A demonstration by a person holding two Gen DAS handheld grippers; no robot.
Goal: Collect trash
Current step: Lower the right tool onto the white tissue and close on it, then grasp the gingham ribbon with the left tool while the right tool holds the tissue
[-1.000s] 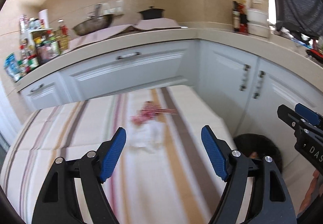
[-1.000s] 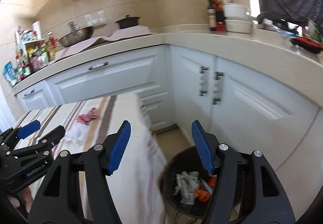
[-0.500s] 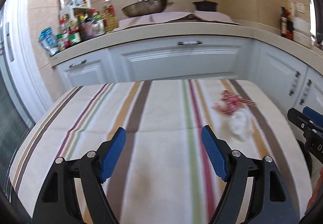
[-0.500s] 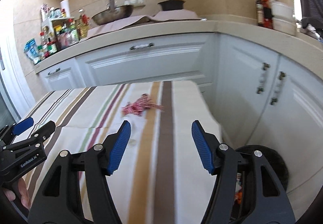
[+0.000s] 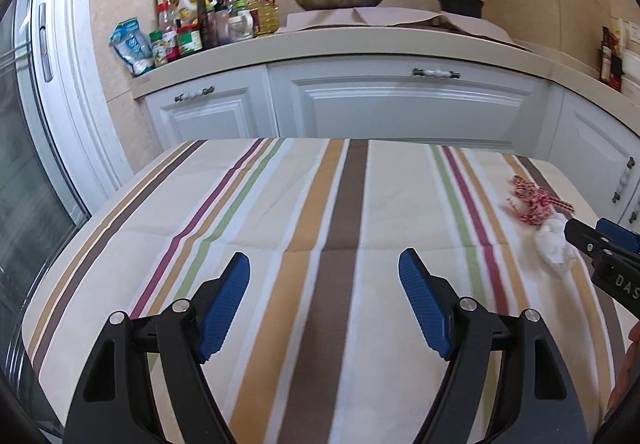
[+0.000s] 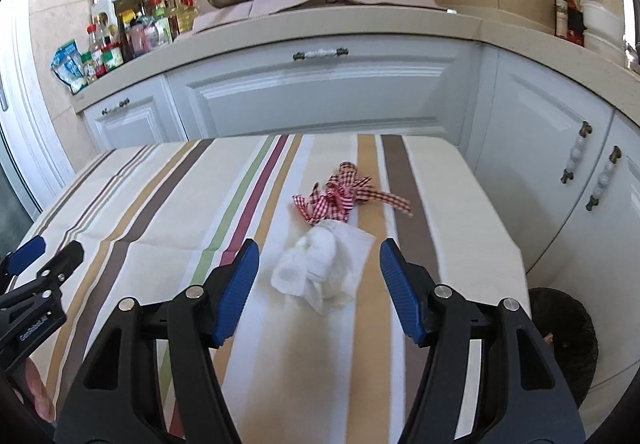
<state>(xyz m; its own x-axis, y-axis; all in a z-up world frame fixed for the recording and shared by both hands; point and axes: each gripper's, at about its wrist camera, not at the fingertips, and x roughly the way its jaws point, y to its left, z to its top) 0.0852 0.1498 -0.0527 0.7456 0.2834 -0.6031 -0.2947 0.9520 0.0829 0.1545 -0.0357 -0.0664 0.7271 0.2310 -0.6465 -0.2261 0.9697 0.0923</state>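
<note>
Tissue [image 6: 326, 264], crumpled and white, lies on the striped cloth of the table [image 6: 168, 211], toward its right side, and a tangle of red-and-white checked ribbon [image 6: 344, 195] lies touching its far edge. These two look like the only trash on the cloth. In the right wrist view the tissue sits just ahead of the right claw [image 6: 320, 284], framed between the two blue pads, which stand apart with nothing pressed between them; the claw seems to hover above the cloth rather than rest on it, though the fisheye makes the height hard to judge. The left claw [image 5: 324, 304] is likewise spread and empty, over bare stripes near the middle of the table and well apart from the trash; from its camera the tissue [image 5: 554, 244] and ribbon [image 5: 532, 201] show at the far right, beside the tip of the right claw [image 5: 600, 248].

A dark round bin [image 6: 568, 328] stands on the floor just past the table's right edge, below the white cabinets.

The step in hand appears to be the approach for a pick-up of the tissue. The next move calls for lowering the right claw until the pads straddle the wad, closing on its thick middle rather than the loose flat corner, then lifting and carrying it over the right edge to the bin. The ribbon touches the tissue, so it may drag along or need its own pick.
</note>
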